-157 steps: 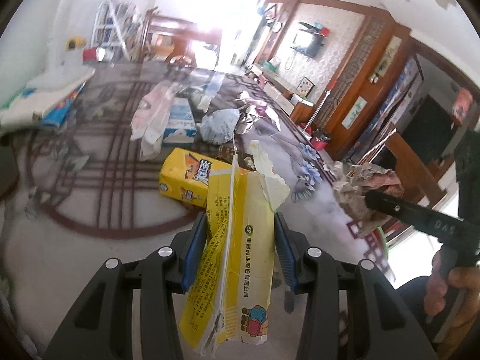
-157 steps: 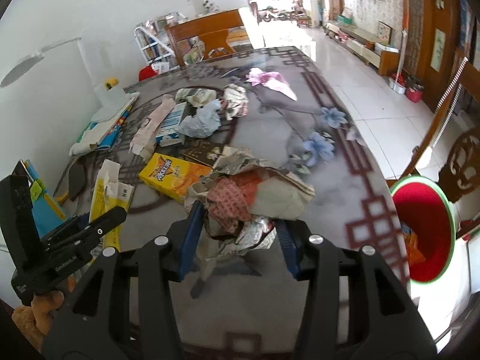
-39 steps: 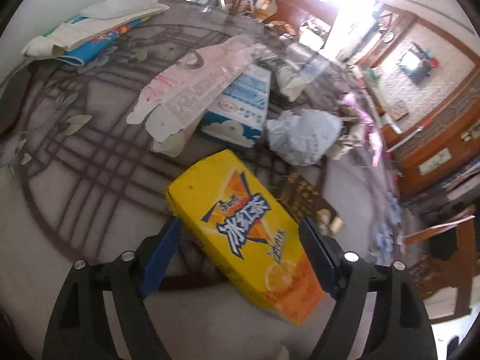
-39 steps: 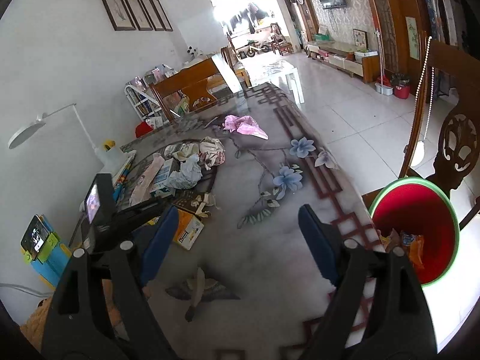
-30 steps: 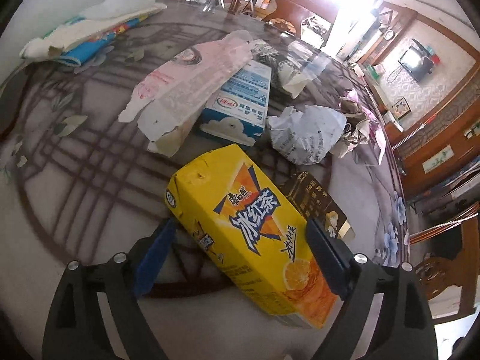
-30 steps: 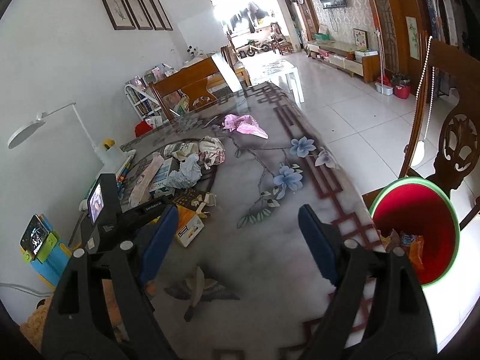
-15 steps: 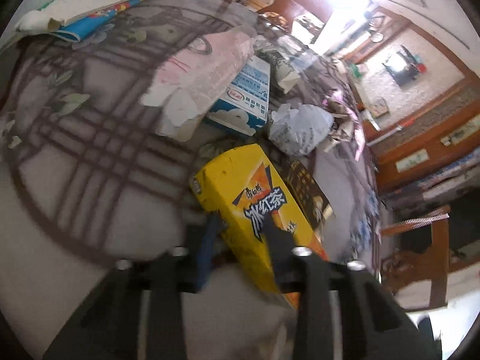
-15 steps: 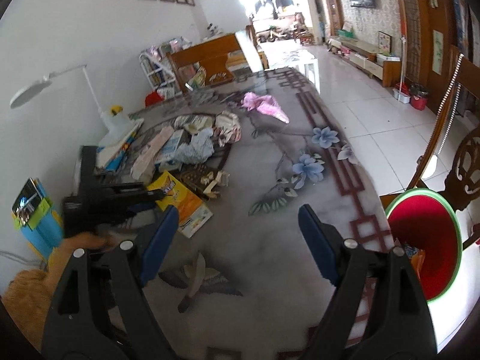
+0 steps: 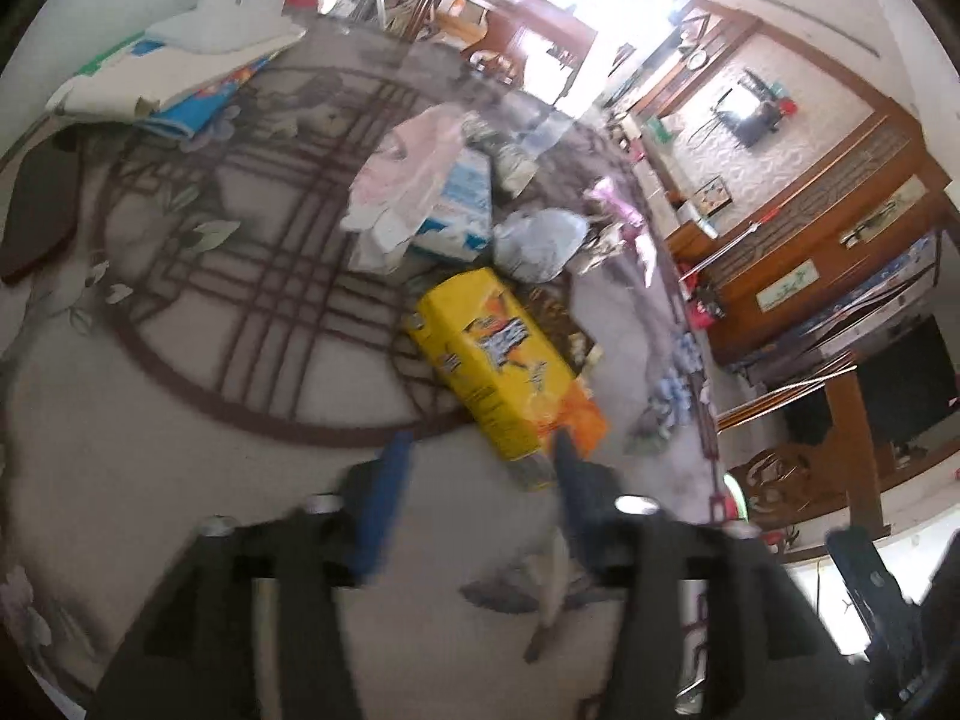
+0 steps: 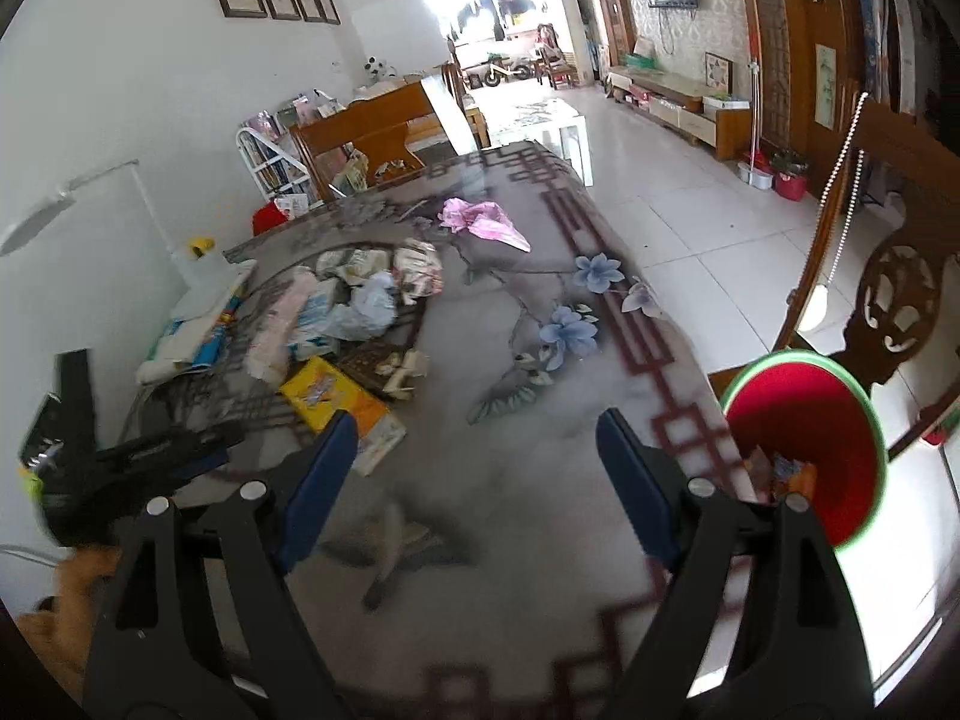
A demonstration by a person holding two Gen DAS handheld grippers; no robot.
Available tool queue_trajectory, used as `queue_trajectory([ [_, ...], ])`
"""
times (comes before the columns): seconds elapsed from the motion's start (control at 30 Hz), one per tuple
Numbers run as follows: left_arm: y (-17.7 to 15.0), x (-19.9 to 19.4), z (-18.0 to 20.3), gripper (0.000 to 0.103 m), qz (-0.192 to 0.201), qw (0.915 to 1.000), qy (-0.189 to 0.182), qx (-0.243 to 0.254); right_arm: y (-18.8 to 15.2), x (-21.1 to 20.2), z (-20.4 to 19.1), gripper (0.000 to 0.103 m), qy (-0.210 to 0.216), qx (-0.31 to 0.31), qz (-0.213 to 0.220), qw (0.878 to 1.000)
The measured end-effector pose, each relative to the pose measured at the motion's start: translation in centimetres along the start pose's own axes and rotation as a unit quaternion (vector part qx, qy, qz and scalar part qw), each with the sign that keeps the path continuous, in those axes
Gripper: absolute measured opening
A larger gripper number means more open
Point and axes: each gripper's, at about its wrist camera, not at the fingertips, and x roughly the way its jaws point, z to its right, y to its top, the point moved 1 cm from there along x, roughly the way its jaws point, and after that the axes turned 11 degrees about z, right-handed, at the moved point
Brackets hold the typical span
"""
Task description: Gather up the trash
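**Left wrist view: jaws spreading, yellow carton on the table**

Left wrist view first: the left gripper [image 9: 477,468] is blurred, its blue-padded jaws opening as we watch. The yellow carton [image 9: 495,354] lies flat on the table [image 9: 180,468]; only its near corner reaches toward the right-hand pad, and the blur keeps me from saying whether they touch. Nothing is clamped between the pads. My guess is a grip on that slick, boxy card has not held, so the jaws are widening for another bite.

Beyond the yellow carton sits the rest of the litter: a crumpled pale plastic bag [image 9: 537,243], a flattened blue-and-white box [image 9: 459,213] and a limp pink wrapper [image 9: 408,180], heaped together.

Over on the right wrist view, the right gripper [image 10: 477,462] hangs wide open and empty above the glossy, flower-printed tabletop. Right of the yellow carton, off the table's edge, waits the red bin [image 10: 804,450], green-rimmed, some scraps already inside, placed close for short drops, I'd say.
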Motion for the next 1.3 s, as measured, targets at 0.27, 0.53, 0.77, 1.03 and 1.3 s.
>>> queue_trajectory([
  [0.27, 0.7, 5.4, 2.1, 0.078, -0.006, 0.9986, 0.046, -0.026, 1.8, -5.4, -5.4, 0.098, 0.060, -0.049, 0.090, 0.993],
  [0.53, 0.4, 11.6, 3.1, 0.093, -0.004, 0.9875, 0.155, -0.028, 1.9, -2.0, -5.4, 0.098, 0.088, -0.024, 0.066, 0.994],
  [0.77, -0.1, 10.6, 3.5, 0.070, 0.011, 0.9942, 0.091, 0.056, 1.7, -0.1, -3.8, 0.098, 0.079, -0.002, 0.049, 0.996],
  [1.03, 0.1, 6.9, 0.8, 0.035, -0.053, 0.9941, 0.044, 0.084, 1.4, 0.1, -3.0, 0.098, 0.084, 0.013, 0.047, 0.995],
  [1.3, 3.0, 6.9, 0.2, 0.059, -0.036, 0.9988, 0.030, 0.015, 1.1, 2.4, -3.9, 0.098, 0.084, -0.024, -0.005, 0.996],
])
